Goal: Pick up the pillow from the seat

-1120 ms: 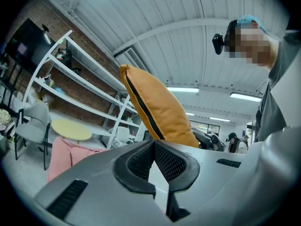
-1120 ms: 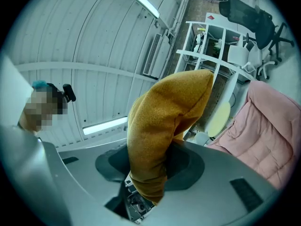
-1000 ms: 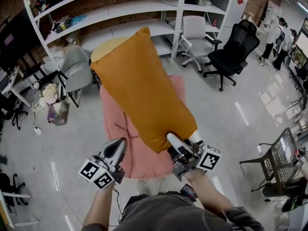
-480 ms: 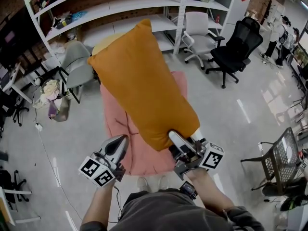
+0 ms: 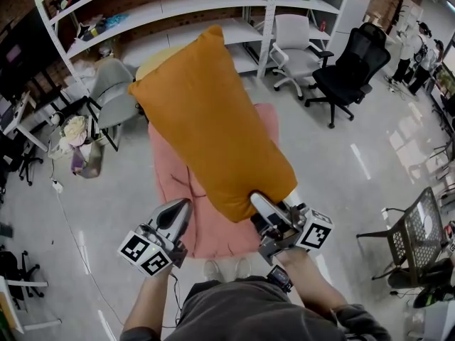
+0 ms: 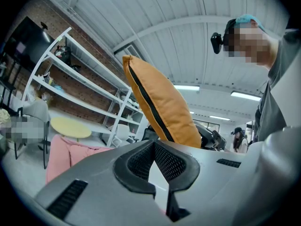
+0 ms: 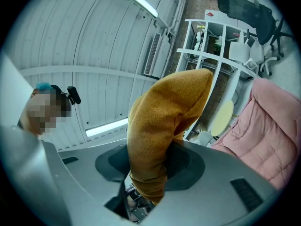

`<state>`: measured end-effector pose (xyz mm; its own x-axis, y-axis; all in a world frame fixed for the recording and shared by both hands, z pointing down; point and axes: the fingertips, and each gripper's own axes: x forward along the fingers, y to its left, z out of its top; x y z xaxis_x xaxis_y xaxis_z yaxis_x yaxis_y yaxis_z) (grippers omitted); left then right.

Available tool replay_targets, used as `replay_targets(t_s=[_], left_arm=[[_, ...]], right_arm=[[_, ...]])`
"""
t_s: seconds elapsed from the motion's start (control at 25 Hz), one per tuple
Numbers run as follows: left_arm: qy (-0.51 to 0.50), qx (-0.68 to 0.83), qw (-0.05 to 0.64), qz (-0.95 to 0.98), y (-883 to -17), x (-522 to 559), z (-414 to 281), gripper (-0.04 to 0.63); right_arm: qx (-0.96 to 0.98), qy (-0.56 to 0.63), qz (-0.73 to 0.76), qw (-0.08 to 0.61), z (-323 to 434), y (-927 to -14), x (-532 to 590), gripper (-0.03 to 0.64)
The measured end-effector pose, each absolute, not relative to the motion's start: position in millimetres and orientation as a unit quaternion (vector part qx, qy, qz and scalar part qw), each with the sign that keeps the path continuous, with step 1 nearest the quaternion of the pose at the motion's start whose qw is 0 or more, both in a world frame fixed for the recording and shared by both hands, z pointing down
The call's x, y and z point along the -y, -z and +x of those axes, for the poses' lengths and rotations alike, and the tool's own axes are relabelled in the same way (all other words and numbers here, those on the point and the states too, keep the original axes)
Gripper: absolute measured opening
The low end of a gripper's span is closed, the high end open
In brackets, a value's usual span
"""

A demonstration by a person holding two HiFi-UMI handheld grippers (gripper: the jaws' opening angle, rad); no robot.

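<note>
The orange pillow (image 5: 213,119) hangs in the air above the pink padded seat (image 5: 170,183), its long side slanting up and away from me. My right gripper (image 5: 259,206) is shut on its lower corner; in the right gripper view the pillow (image 7: 164,117) fills the gap between the jaws of the right gripper (image 7: 150,161). My left gripper (image 5: 178,210) stands beside the pillow's lower left edge, apart from it. In the left gripper view the left gripper (image 6: 153,145) has its tips together with nothing held, and the pillow (image 6: 164,102) rises beyond them.
White shelving (image 5: 178,13) runs along the brick back wall. A grey chair (image 5: 114,101) stands left of the seat, a white office chair (image 5: 291,48) and a black one (image 5: 348,69) at the back right. A mesh chair (image 5: 419,226) stands at the right.
The pillow's upper end has swung slightly left and up. Both grippers stay almost where they were, the right one still holding the lower corner.
</note>
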<state>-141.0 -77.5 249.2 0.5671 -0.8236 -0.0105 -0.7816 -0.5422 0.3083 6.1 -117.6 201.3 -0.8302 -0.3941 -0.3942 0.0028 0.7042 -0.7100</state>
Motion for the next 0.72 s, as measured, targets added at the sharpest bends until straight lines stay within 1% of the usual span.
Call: replay_targets(t_s=[0.72], left_arm=[[0.073, 0.463, 0.144, 0.872, -257.2, 83.3, -147.9, 0.009]], right_arm=[[-0.877, 0.381, -0.118, 0.268, 2.5, -214.0, 129.8, 0.164]])
